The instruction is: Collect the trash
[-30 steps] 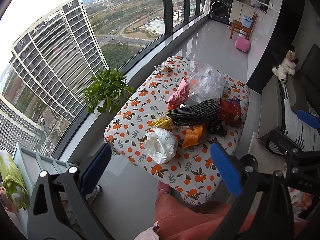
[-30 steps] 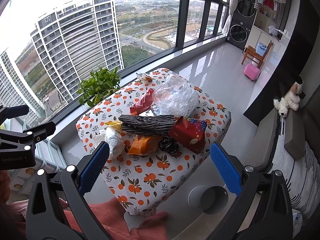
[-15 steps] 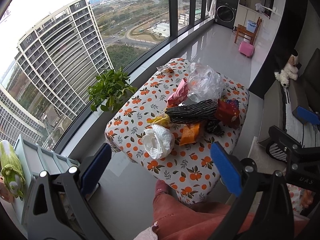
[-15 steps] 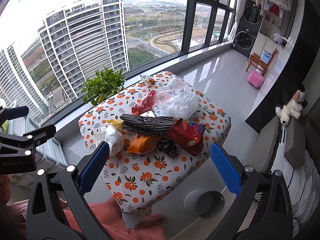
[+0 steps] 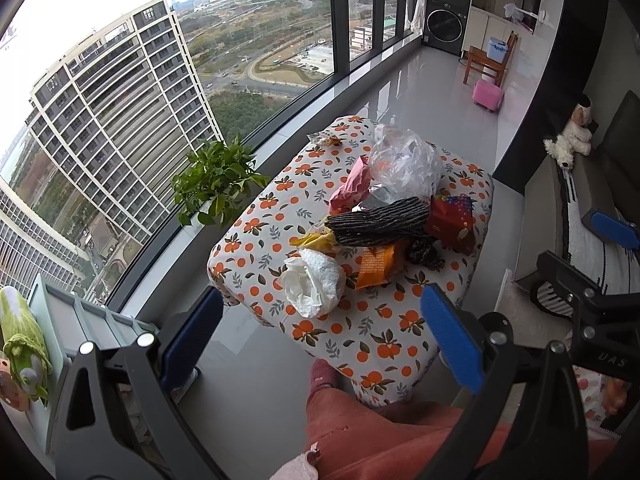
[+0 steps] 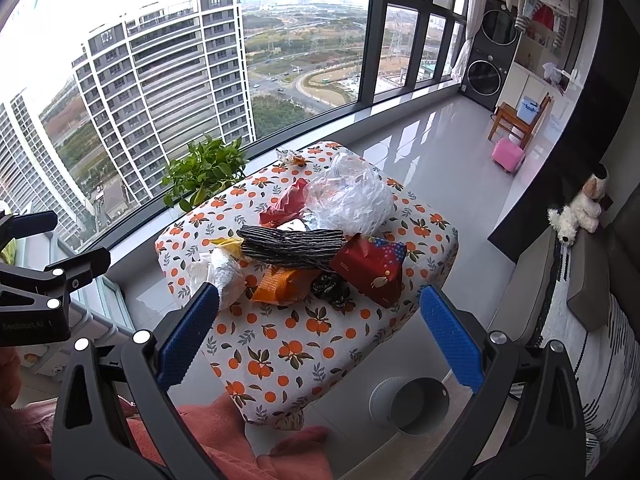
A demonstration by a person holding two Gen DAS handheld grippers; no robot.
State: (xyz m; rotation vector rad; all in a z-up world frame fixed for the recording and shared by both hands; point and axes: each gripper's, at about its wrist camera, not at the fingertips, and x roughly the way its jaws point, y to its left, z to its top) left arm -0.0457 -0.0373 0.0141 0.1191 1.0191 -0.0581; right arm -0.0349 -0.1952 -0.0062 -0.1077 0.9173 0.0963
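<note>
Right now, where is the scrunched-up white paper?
The crumpled white paper wad lies on the orange-print tablecloth near the table's front-left corner, beside the orange snack wrapper.

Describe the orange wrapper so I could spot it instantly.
Find the table with the orange-print cloth by the window. In the trash pile, look just below the dark woven basket. The orange wrapper lies flat between the white crumpled tissue and a black crumpled scrap.
</note>
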